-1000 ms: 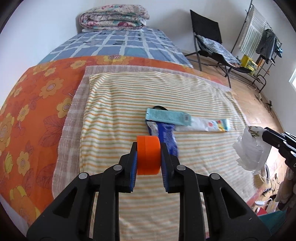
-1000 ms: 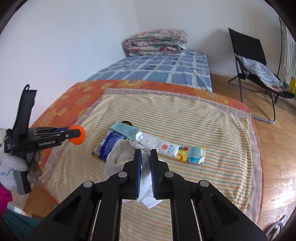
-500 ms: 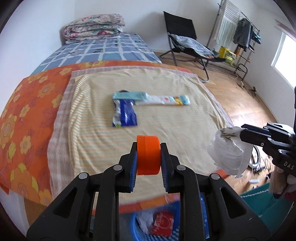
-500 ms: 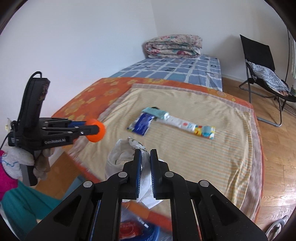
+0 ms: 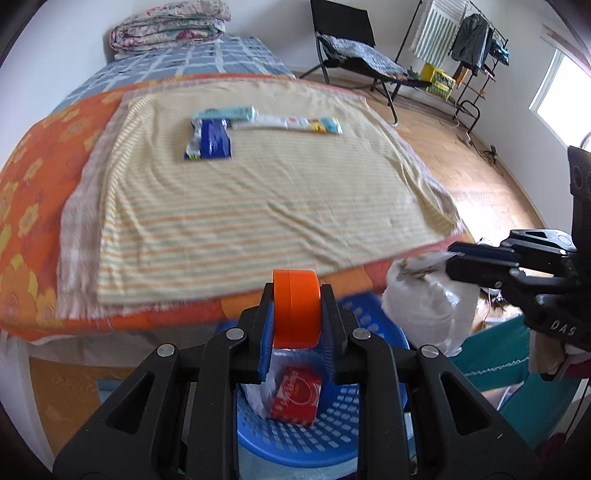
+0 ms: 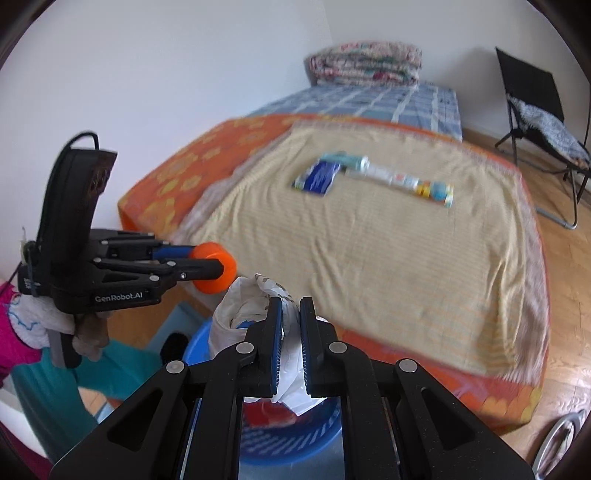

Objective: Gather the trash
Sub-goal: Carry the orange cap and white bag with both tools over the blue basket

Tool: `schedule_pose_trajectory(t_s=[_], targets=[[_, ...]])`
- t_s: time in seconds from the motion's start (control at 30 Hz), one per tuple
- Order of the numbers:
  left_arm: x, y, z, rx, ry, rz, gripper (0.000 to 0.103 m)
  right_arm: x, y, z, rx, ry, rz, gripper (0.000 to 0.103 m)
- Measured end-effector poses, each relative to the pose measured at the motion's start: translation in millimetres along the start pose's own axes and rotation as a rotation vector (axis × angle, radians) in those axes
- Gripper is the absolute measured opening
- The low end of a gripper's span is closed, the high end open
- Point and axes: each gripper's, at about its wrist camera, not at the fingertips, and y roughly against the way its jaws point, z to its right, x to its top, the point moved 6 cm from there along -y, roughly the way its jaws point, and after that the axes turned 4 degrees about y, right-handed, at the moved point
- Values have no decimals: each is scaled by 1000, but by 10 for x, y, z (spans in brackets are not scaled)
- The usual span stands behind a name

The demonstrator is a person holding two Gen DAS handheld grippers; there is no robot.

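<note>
My left gripper is shut on an orange round lid-like disc and holds it above a blue perforated basket on the floor at the bed's foot. The basket holds a red packet and clear plastic. My right gripper is shut on a crumpled white plastic bag, also over the basket. The bag shows in the left wrist view at the right. On the striped sheet lie a blue wrapper, a teal packet and a long white tube box.
The bed has an orange flowered cover and a folded quilt at its head. A black folding chair and a clothes rack stand on the wooden floor at the right. Teal cloth hangs at the left.
Both grippers have pulled back from the bed and down to its foot. The blue basket has come into view under them. Both keep their hold.
</note>
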Motion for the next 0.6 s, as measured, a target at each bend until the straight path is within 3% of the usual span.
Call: schedule_pose_trajectory(t_s=[0.3,0.6], targets=[[-453,-186,75,-20,1,-95,21,-350,-182,-124,16,2,-92,8],[-648,-266,116,-23,-12,-140,21,-496,-303,-169,28,-8,-150,8]])
